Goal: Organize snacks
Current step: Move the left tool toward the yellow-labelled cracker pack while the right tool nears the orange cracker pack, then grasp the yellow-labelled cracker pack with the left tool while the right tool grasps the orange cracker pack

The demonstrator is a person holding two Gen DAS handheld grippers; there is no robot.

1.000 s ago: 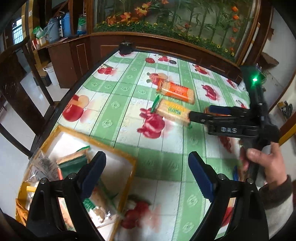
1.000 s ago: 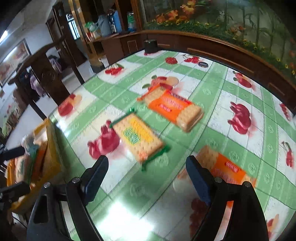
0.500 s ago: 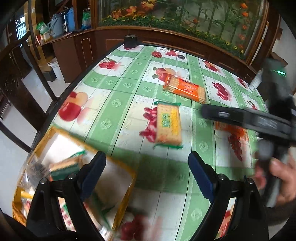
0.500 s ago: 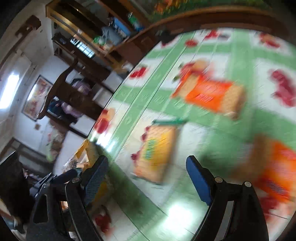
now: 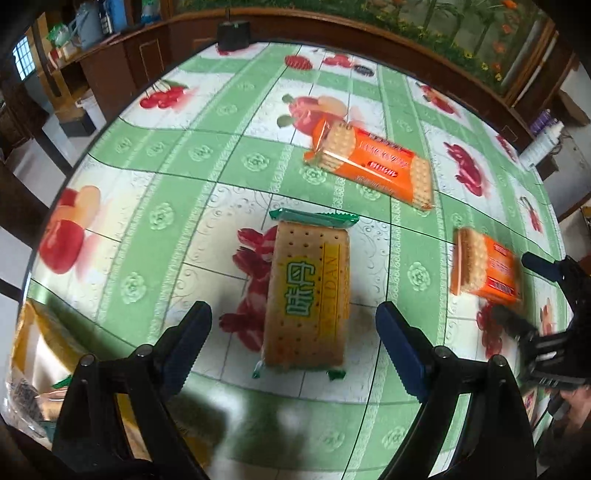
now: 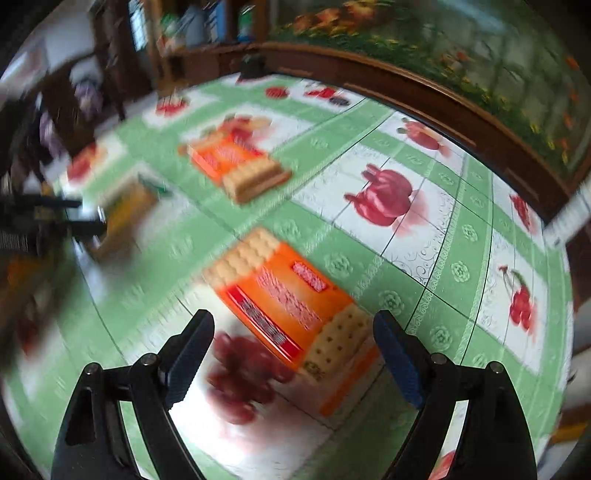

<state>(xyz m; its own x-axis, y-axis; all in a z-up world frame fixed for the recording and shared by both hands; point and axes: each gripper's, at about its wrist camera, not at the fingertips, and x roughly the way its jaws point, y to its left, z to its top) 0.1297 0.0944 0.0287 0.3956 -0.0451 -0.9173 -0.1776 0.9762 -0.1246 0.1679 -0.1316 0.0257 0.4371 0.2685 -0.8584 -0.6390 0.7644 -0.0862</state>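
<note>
My left gripper (image 5: 293,345) is open, its fingers on either side of the near end of a green-and-yellow cracker pack (image 5: 308,297) lying on the fruit-print tablecloth. An orange cracker pack (image 5: 373,162) lies farther back. A second orange pack (image 5: 485,267) lies at the right, by my right gripper (image 5: 532,299). In the blurred right wrist view my right gripper (image 6: 293,350) is open just over that orange pack (image 6: 288,306). The other orange pack (image 6: 234,162) and the green pack (image 6: 125,214) lie beyond, with the left gripper (image 6: 55,218) at the left edge.
A yellow-rimmed box (image 5: 33,369) with snack packets sits at the table's near left corner. A dark wooden ledge (image 5: 424,55) with plants borders the far side. A small black object (image 5: 232,33) stands at the far table edge. The table edge (image 5: 92,144) curves along the left.
My left gripper moved forward and right from the box to the green pack. My right gripper swung away from the green pack to the nearer orange pack at the right.
</note>
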